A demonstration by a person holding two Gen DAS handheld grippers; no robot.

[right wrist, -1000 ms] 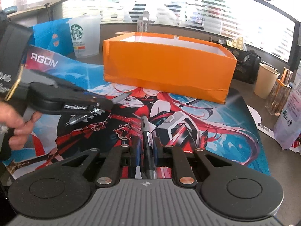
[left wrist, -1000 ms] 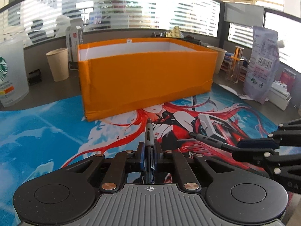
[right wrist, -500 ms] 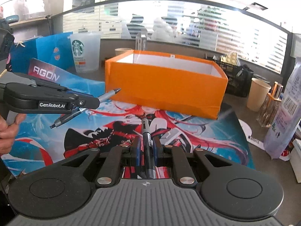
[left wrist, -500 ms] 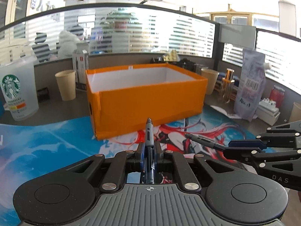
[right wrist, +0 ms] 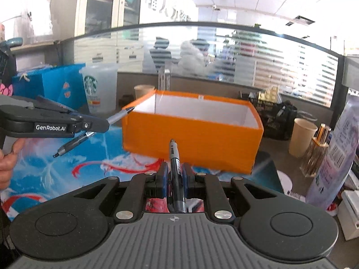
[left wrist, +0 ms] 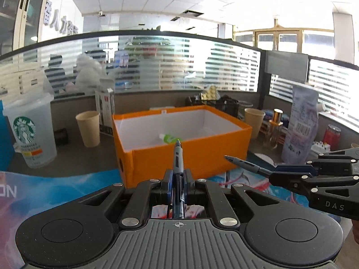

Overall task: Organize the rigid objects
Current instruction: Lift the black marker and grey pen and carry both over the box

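Note:
My left gripper (left wrist: 178, 177) is shut on a grey-tipped blue pen (left wrist: 178, 157), held in the air with its tip toward the open orange box (left wrist: 190, 157). A green and white object (left wrist: 169, 137) lies inside the box. My right gripper (right wrist: 174, 174) is shut on a dark pen (right wrist: 174, 154), held above the mat in front of the orange box (right wrist: 193, 139). The right gripper also shows in the left wrist view (left wrist: 271, 174), and the left gripper shows in the right wrist view (right wrist: 107, 123), with its pen (right wrist: 119, 116) near the box's left corner.
A printed blue and red mat (right wrist: 67, 170) covers the desk. A Starbucks cup (left wrist: 29, 132), paper cups (left wrist: 88, 129) and a carton (left wrist: 105, 112) stand left of the box. A printed pouch (left wrist: 300, 125), a gold bottle (left wrist: 277, 123) and a paper cup (right wrist: 301, 137) stand to its right.
Both grippers have risen from just above the mat with their pens. The box's white inside and the green object in it have come into the left wrist view.

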